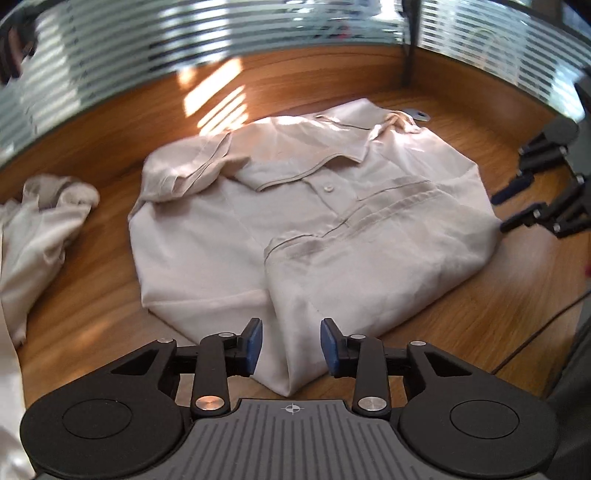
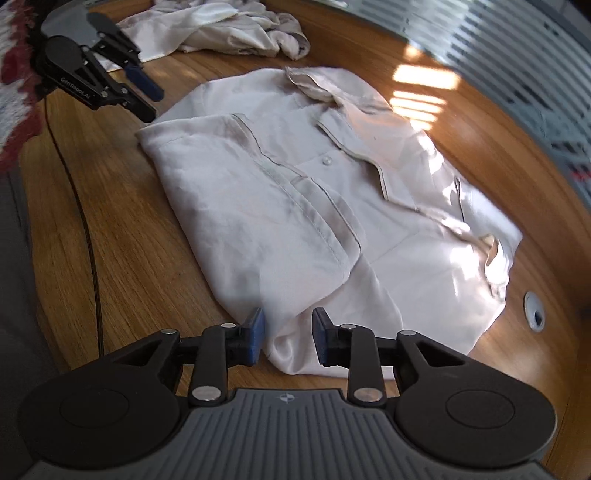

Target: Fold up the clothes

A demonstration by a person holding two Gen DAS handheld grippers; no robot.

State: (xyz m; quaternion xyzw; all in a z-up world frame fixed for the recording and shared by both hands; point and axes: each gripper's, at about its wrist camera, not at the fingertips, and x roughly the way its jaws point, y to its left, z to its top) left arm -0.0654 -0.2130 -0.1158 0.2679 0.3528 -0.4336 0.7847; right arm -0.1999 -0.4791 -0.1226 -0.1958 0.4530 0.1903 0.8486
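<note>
A cream collared shirt lies face up on the wooden table, its sides folded in over the front. My left gripper hovers open over the shirt's near corner; cloth lies under the gap and the blue pads do not press it. In the right wrist view the same shirt spreads out ahead, and my right gripper is open above another near corner, pads apart from the fabric. Each gripper shows in the other's view: the right gripper at the shirt's right edge, the left gripper at its far-left corner.
A second pale garment lies crumpled left of the shirt, and the same garment shows at the top of the right wrist view. A black cable runs across the table. A cable grommet sits near the collar. A striped glass wall borders the far edge.
</note>
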